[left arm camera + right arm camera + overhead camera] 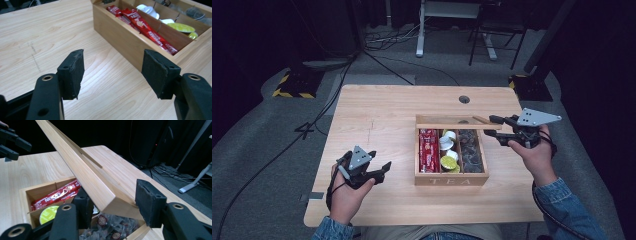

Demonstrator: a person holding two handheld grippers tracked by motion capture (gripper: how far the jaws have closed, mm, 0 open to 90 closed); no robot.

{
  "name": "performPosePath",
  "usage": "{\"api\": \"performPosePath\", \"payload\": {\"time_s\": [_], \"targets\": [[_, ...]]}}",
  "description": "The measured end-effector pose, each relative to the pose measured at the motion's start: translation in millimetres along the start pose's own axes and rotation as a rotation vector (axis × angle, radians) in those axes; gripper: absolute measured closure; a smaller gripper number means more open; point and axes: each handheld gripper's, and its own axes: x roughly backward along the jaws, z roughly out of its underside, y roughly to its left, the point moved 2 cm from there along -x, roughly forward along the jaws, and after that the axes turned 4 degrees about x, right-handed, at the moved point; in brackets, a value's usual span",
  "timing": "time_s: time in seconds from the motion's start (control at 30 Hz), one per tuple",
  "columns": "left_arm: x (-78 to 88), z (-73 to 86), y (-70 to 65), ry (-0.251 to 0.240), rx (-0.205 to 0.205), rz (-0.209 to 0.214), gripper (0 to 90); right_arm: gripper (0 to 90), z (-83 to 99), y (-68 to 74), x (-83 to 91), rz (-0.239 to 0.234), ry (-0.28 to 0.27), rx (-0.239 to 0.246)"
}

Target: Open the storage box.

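Wooden tea box is sitting right of centre on one light wood table, at about 3 o'clock from the table's middle. One box, three compartments. Its front wall is carrying the word "TEA". One lid is standing raised along the box's 12 o'clock edge.

Left compartment is holding red stick sachets; at least three are showing in the left gripper view, exact count not readable. White lettering on them is starting "NES…", the rest too small to read. Middle compartment is holding small round portion cups: two white ones toward 12 o'clock, two yellow-green ones toward 6 o'clock. Right compartment is holding a heap of dark wrapped tea bags; they cannot be counted, and their round labels are too blurred to read.

Two grippers are in use, one per hand. Left gripper is hovering over bare table at about 9 o'clock from the box, well apart from it, its jaws standing apart with nothing between them. Right gripper is sitting at the box's 2 o'clock corner, its jaws straddling the lid's end. The near pad is lying against the wood; the far pad is showing a slight gap, so a firm grip cannot be confirmed.
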Motion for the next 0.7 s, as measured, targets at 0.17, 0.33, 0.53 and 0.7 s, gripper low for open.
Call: {"api": "performPosePath", "payload": {"time_s": [0.17,0.33,0.53,0.7], "targets": [[-5.0,2.7,2.1,0.017,-0.005,0.002,35.2,54.2,-8.2,-11.4,-5.1,0.013,-0.015,-0.007],[-11.8,2.7,-0.2,0.033,-0.024,0.005,35.1,56.5,-14.0,-23.6,-10.0,0.02,-0.024,-0.033],[-18.6,4.1,-0.6,0.047,-0.038,0.011,35.1,56.6,-21.3,-37.1,-16.1,0.041,-0.05,-0.063],[-24.2,5.6,2.7,0.063,-0.042,0.021,35.1,56.4,-24.3,-46.2,-20.8,0.052,-0.073,-0.089]]}}
